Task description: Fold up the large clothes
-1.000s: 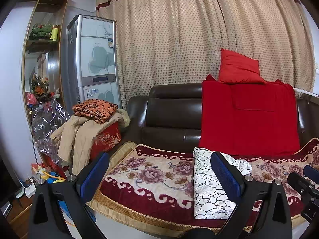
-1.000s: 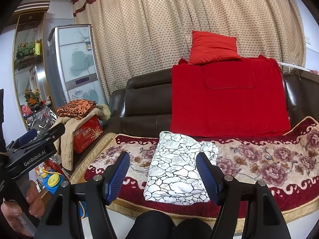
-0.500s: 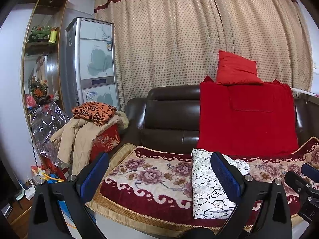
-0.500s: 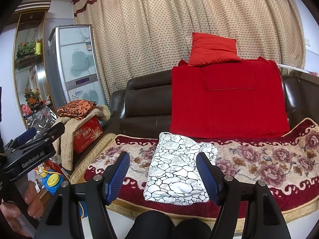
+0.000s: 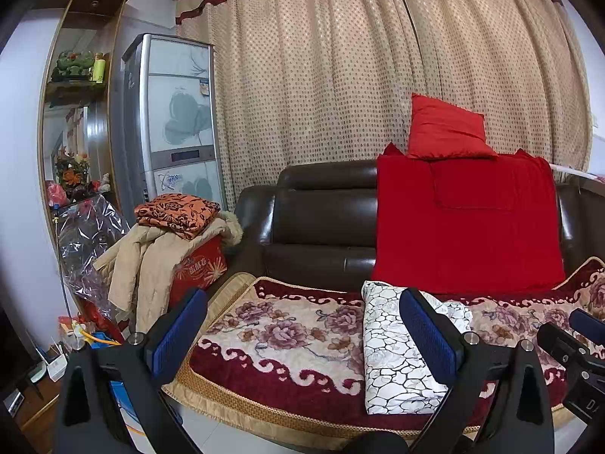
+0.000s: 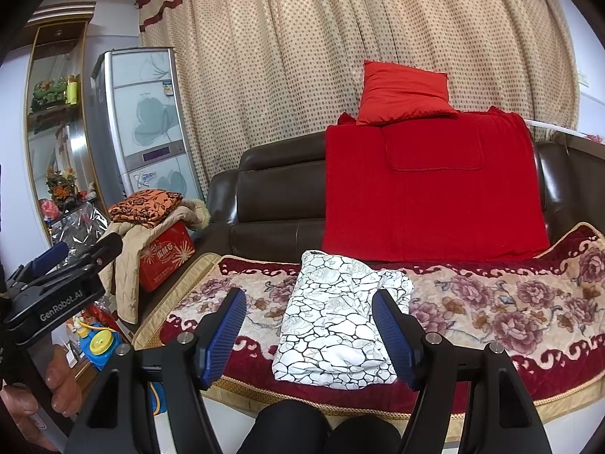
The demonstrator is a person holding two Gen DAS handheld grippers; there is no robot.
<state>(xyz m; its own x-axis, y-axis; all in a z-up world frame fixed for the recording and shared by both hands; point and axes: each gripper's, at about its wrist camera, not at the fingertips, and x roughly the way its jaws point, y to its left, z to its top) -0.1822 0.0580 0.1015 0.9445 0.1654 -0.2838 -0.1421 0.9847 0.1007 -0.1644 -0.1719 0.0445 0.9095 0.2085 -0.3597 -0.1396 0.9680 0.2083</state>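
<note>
A white garment with a black cracked-stone print [image 6: 336,317] lies folded into a narrow rectangle on the floral sofa cover [image 6: 491,302]; it also shows in the left wrist view [image 5: 393,355]. My right gripper [image 6: 308,335] is open and empty, held in front of the sofa edge, short of the garment. My left gripper [image 5: 298,335] is open and empty, held back from the sofa to the garment's left. Its body shows in the right wrist view [image 6: 56,291], held by a hand.
A red blanket [image 6: 427,189] drapes the brown leather sofa back [image 6: 280,193], with a red cushion [image 6: 404,92] on top. A beige coat and an orange cloth [image 5: 177,213] lie on a red box [image 5: 200,265] at left. My knees [image 6: 321,431] are below.
Both views have shifted only slightly; the grippers stay open and the folded garment has not moved.
</note>
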